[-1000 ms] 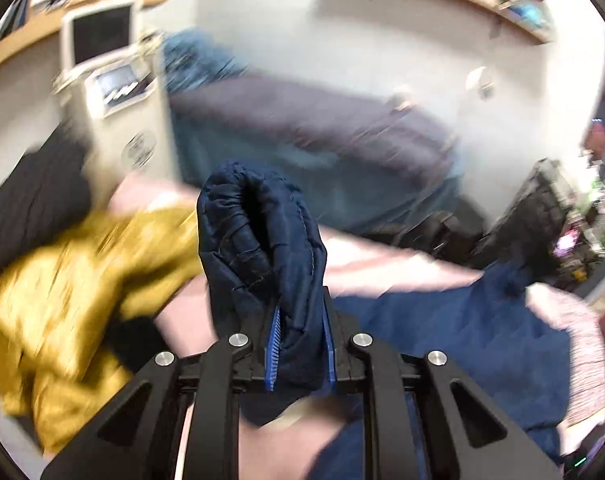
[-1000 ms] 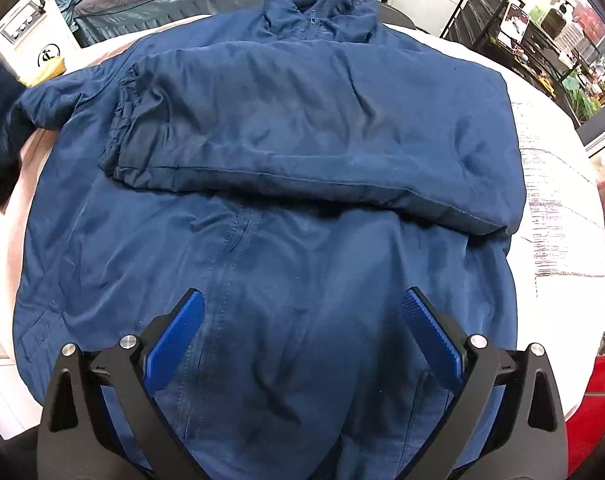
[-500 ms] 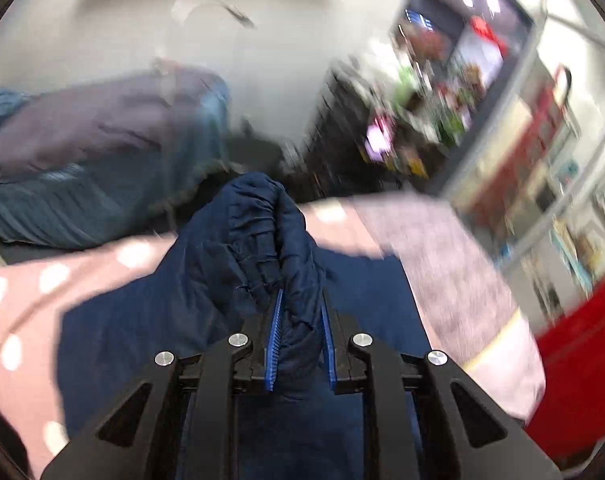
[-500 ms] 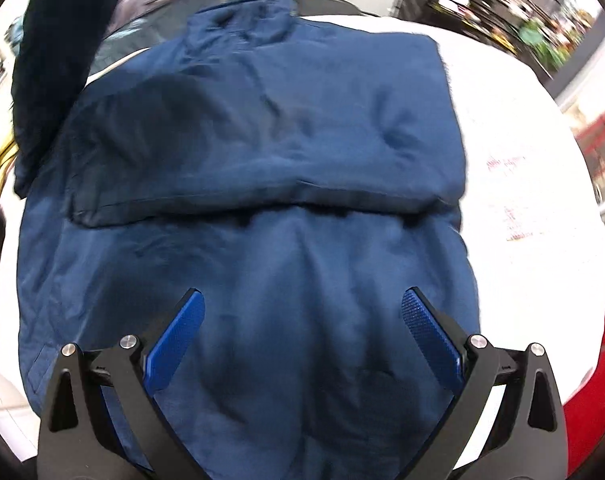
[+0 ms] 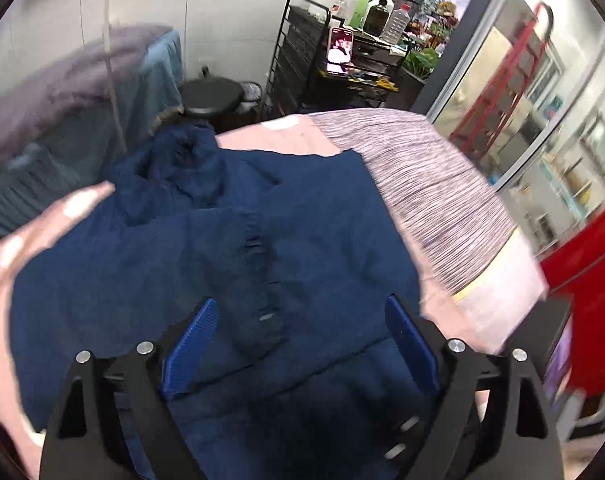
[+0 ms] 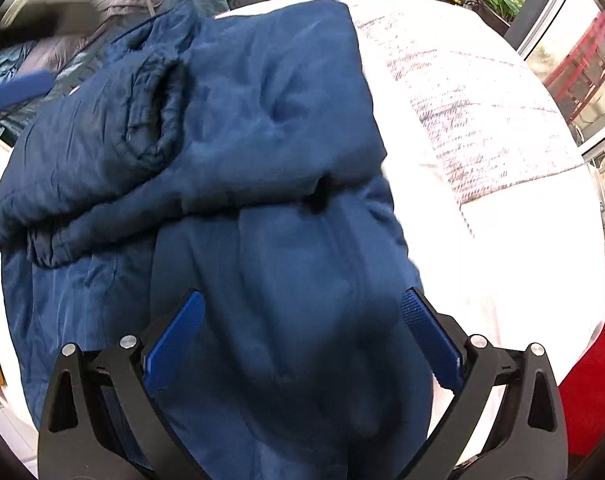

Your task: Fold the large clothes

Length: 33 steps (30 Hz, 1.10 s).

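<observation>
Navy jacket (image 6: 270,128) lies spread on the pale covered counter (image 6: 482,184), directly beneath both tools. Both sleeves are folded across the chest; the gathered sleeve cuff (image 5: 262,264) lies just ahead of the left tool (image 5: 298,344). Left tool: jaws opening, pads clear of the cloth, nothing pinched. Right tool (image 6: 302,340): jaws spread wide above the jacket's lower front, gripping nothing. Beyond the left tool, past the counter's far edge, stands a black wire rack (image 5: 302,60) carrying bottles.

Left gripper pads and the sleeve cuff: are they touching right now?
Apart. In the left wrist view the left gripper is opening, both blue pads clear of the sleeve cuff lying on the jacket.
</observation>
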{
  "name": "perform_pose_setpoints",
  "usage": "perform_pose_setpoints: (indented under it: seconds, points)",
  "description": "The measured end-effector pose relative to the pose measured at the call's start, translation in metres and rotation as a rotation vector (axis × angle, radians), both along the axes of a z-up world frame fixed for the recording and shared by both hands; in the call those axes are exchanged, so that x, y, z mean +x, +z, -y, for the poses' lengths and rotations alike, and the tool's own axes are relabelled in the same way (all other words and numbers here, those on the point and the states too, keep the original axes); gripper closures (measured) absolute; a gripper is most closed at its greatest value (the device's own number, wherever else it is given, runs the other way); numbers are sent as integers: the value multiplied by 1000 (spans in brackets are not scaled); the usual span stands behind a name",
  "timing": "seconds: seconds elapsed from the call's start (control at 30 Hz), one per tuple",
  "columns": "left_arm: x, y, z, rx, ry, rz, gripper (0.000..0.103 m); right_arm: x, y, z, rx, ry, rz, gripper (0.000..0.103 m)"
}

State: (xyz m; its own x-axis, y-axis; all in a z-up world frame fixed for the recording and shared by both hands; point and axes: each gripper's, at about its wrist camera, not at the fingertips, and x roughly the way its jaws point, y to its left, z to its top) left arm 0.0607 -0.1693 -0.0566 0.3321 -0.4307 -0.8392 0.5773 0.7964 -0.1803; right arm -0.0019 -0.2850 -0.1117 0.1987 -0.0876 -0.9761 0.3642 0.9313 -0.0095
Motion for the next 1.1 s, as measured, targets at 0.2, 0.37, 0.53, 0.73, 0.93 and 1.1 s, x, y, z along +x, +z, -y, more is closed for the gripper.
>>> perform_pose_setpoints:
  seconds: [0.2, 0.37, 0.53, 0.73, 0.93, 1.1]
  points:
    - [3, -24, -82, 140, 164, 26, 19, 30, 12, -4, 21, 44, 65, 6]
    - [11, -39, -159, 204, 337, 4, 20, 67, 22, -25, 75, 94, 124, 6]
    - [32, -32, -201, 196, 450, 14, 20, 102, 26, -61, 109, 194, 144, 6]
    - [65, -51, -186, 209, 397, -33, 19, 133, 16, -111, 83, 301, 116, 6]
    - [73, -105, -168, 323, 351, -115, 12, 141, -46, -104, 28, 294, -102, 6]
    - [77, -131, -160, 394, 312, -97, 5, 140, -79, -100, 31, 288, -162, 5]
